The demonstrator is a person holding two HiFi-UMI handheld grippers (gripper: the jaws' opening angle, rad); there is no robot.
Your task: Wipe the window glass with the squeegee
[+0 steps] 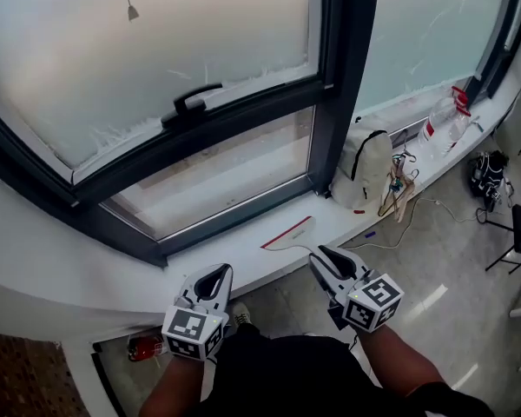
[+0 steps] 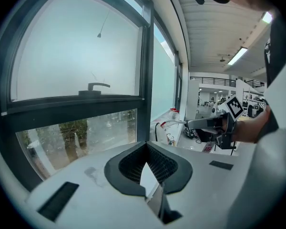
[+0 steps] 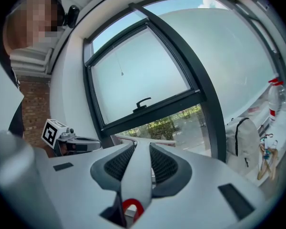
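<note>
Right hand-held gripper (image 1: 324, 257): clenched on the white handle of the squeegee (image 1: 288, 233). In the right gripper view the handle is seen running between the jaws, with a red loop at its near end. Squeegee head: carried ahead of the jaws toward 10 o'clock in the head view and formed as a flat white wedge edged with a thin red blade strip. The blade's long axis is laid from 8 to 2 o'clock, roughly along the sill (image 1: 243, 266), over which it is held low; contact with the sill cannot be settled. Left hand-held gripper (image 1: 219, 276): jaws together with nothing between them, placed at 9 o'clock of the right one and apart from the squeegee. Window glass: a clear lower pane (image 1: 217, 176) is found beyond the sill at 11 o'clock of the blade, with greenery seen through it. A frosted upper pane (image 1: 156, 50) is set above a dark frame bar fitted with a handle (image 1: 196, 101). The coming move is judged to turn on the blade being lifted toward 12 o'clock onto the glass. Its axis lies near parallel to the lower frame, and the tool is carried by the right hand alone. White backpack (image 1: 366, 168): stood on the sill at 2 o'clock, well apart.
</note>
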